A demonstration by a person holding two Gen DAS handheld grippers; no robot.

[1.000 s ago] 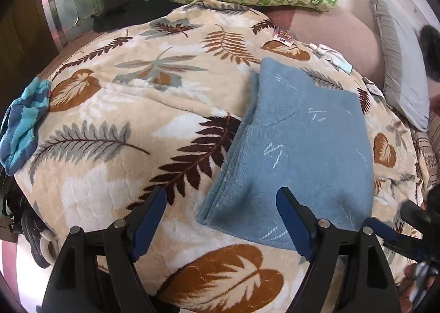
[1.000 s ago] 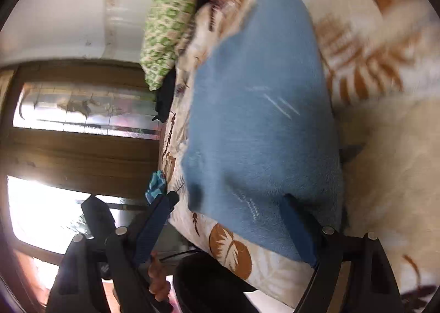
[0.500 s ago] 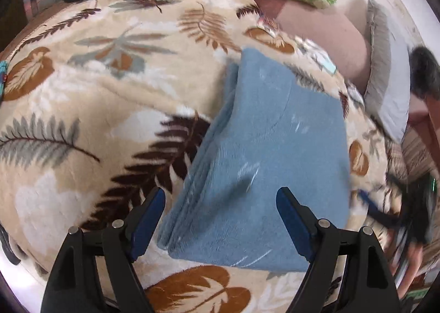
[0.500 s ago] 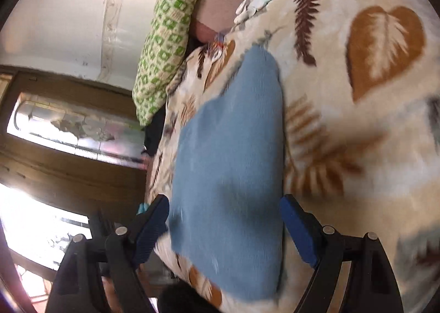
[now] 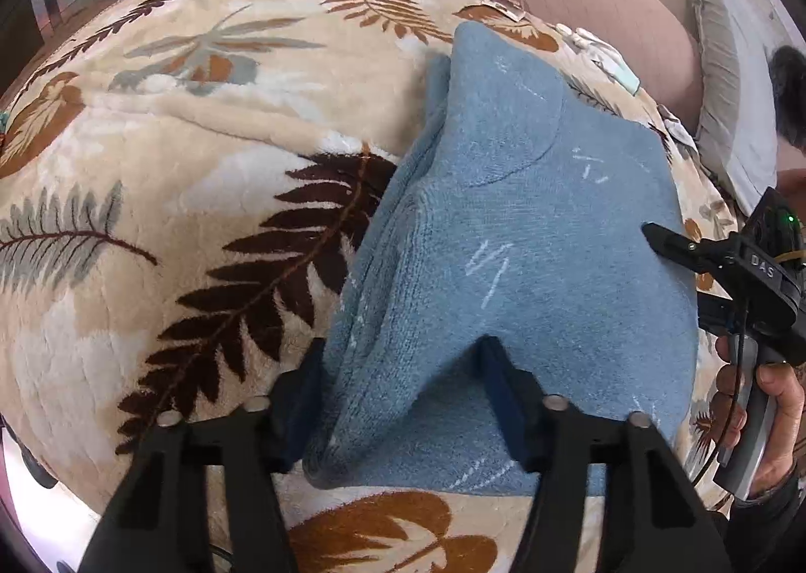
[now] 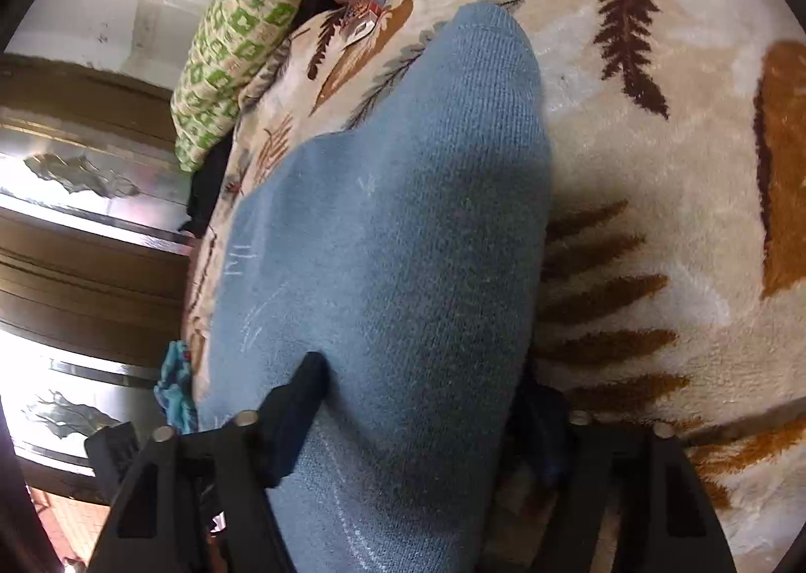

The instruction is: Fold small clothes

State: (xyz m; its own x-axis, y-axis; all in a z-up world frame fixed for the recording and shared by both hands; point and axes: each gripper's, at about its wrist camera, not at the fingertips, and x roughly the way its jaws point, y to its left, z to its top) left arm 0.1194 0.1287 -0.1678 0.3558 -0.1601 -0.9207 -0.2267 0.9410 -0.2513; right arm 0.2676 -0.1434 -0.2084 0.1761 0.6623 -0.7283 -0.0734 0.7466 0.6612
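Across the centre and right of the left wrist view lies the blue garment (image 5: pixel 514 240), already doubled over on the leaf-print blanket (image 5: pixel 151 200); at least one further fold appears to remain. Lower centre, the left gripper (image 5: pixel 398 401) stands partly closed, its jaws bunching the garment's near left edge. At right edge, the right gripper (image 6: pixel 423 411) likewise straddles the garment's other side, cloth filling the gap; firmness of hold cannot be told.
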